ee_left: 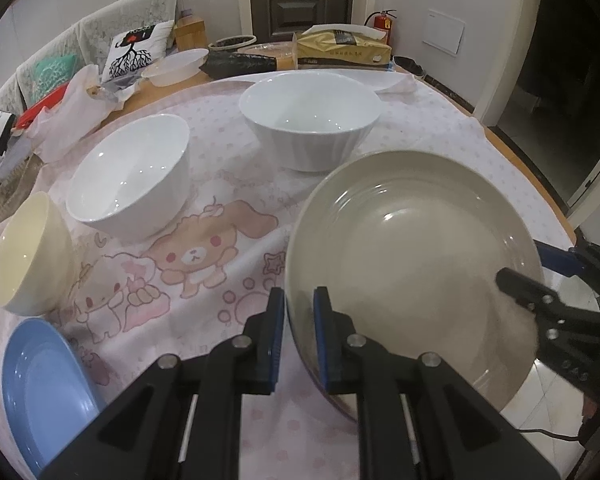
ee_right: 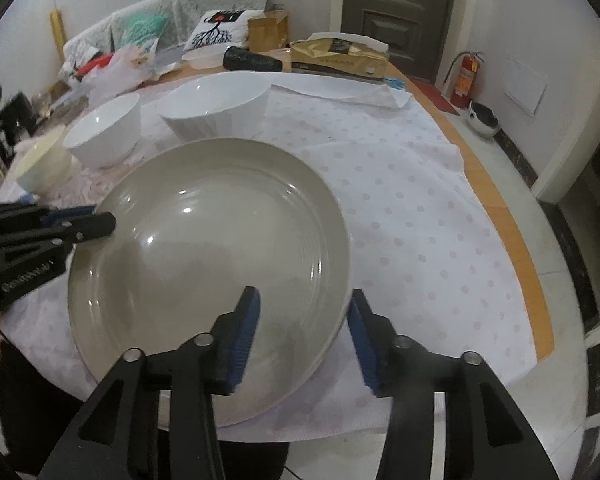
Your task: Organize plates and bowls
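Note:
A large grey plate (ee_left: 412, 264) is held tilted above the table's near edge; it fills the middle of the right wrist view (ee_right: 204, 264). My left gripper (ee_left: 299, 300) is shut on its left rim. My right gripper (ee_right: 304, 304) is open, its jaws straddling the plate's right rim, one finger over the plate and one outside. It shows at the right of the left wrist view (ee_left: 540, 268). Two white bowls (ee_left: 132, 184) (ee_left: 310, 120), a cream bowl (ee_left: 28, 256) and a blue plate (ee_left: 44, 392) sit on the cloth.
A patterned cloth (ee_right: 400, 216) covers the round wooden table (ee_right: 520, 256). At the back stand a tissue box (ee_left: 340, 48), a plastic container (ee_left: 176, 66), a dark roll (ee_left: 240, 66) and bags. A fire extinguisher (ee_right: 466, 78) stands by the door.

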